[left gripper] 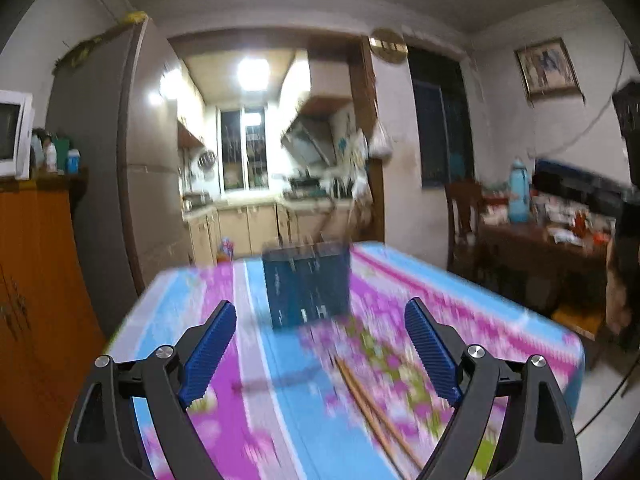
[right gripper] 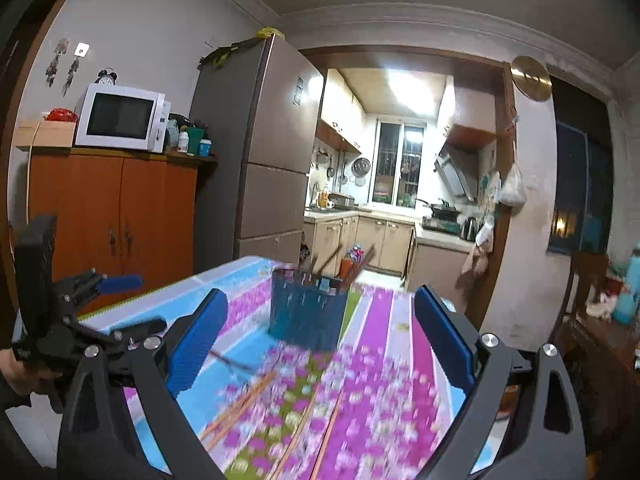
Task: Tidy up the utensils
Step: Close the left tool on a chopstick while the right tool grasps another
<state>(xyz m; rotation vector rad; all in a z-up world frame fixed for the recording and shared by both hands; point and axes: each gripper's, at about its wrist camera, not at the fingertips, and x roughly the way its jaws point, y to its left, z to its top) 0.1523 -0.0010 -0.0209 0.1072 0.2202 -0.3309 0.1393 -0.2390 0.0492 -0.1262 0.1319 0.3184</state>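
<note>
- On the floral tablecloth (left gripper: 256, 420) stands a dark blue slotted utensil holder (left gripper: 306, 284), well back, some sticks already in it (blurred).
- Loose wooden chopsticks (left gripper: 368, 400) lie nearer; best approached low, along their length.
- Left gripper (left gripper: 320, 348) and right gripper (right gripper: 320, 340) both gape, empty.

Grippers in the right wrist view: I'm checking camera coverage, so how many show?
2. The right gripper fills the foreground, jaws open toward the blue holder; the left gripper sits at the left edge, also open. None seems hidden.
</note>
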